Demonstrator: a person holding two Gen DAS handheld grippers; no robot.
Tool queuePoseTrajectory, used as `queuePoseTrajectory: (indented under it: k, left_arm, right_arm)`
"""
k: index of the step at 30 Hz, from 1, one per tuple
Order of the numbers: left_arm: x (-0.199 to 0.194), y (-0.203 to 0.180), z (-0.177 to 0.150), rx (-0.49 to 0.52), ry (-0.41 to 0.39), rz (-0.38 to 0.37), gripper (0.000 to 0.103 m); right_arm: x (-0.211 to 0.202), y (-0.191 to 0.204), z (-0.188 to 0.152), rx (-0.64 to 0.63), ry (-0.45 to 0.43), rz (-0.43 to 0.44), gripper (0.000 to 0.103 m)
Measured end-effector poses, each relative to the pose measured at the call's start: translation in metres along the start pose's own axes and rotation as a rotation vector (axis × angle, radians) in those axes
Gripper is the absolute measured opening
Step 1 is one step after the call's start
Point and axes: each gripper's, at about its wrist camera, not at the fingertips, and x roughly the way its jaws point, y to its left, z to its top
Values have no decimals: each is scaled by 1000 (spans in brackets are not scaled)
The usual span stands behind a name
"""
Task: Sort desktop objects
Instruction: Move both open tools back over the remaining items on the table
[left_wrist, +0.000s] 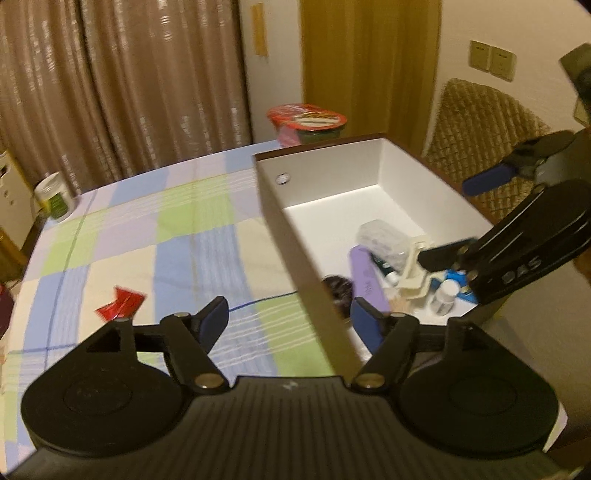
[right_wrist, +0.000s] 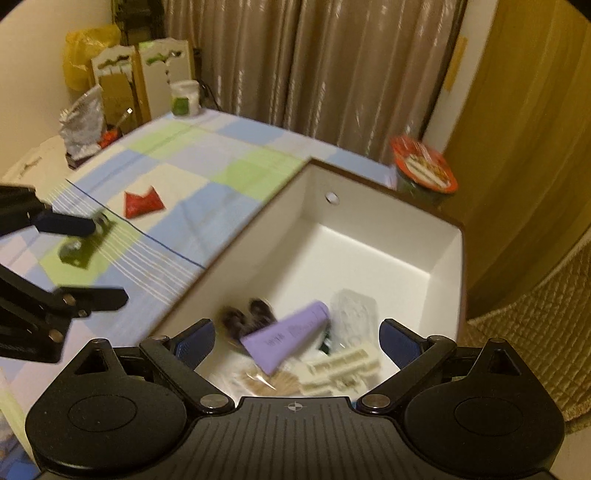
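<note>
Landmark: white rectangular open-top box (right_wrist: 369, 251) with brown outer walls, on the desk (left_wrist: 147, 236) under a checked pastel cloth.

Inside the box, near end: lilac squeeze tube (right_wrist: 288, 338), clear plastic blister pack (right_wrist: 354, 314), cream plastic clip (right_wrist: 343, 369), dark fuzzy item (right_wrist: 243, 317), small white bottle (left_wrist: 445, 295).

Left of the box, on the cloth: red crumpled wrapper (left_wrist: 120, 302), dark green item (right_wrist: 79, 247).

Behind the box: red-lidded instant-noodle cup (left_wrist: 306, 122).

Left gripper (left_wrist: 290, 321): jaws wide apart, empty, straddling the box's left wall.

Right gripper (right_wrist: 297, 341): jaws wide apart, empty, above the box's contents.
</note>
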Motion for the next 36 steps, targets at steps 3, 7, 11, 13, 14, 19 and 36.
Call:
queuePoseTrajectory:
  k: [3,7,11,13,14,19,36]
  left_arm:
    - [-10,18,-13,-34,-4,32,92]
    - [-22,41,-31,-68,5,83,98]
    - [-33,65,-48,-108,29,142,99]
    - [-38,76,-57,-124,40,172,102]
    - [-41,81,-61,-133,45,186,102]
    - [-52,107,-81,-184,74,228,102]
    - [-63,162,-109,-197,88,229,101]
  right_arm:
    - [-4,16,7,-9,-25,25,98]
    - [-6,43,17,-45,-44,66,98]
    - [-5,67,24,-75,-50,98,98]
    - [-3,80,27,-91,-50,110,98]
    - [-2,85,28,-99,-50,116,98]
    - [5,111,30,-140,-40,140,98]
    - [27,170,42,-172,-23,138,98]
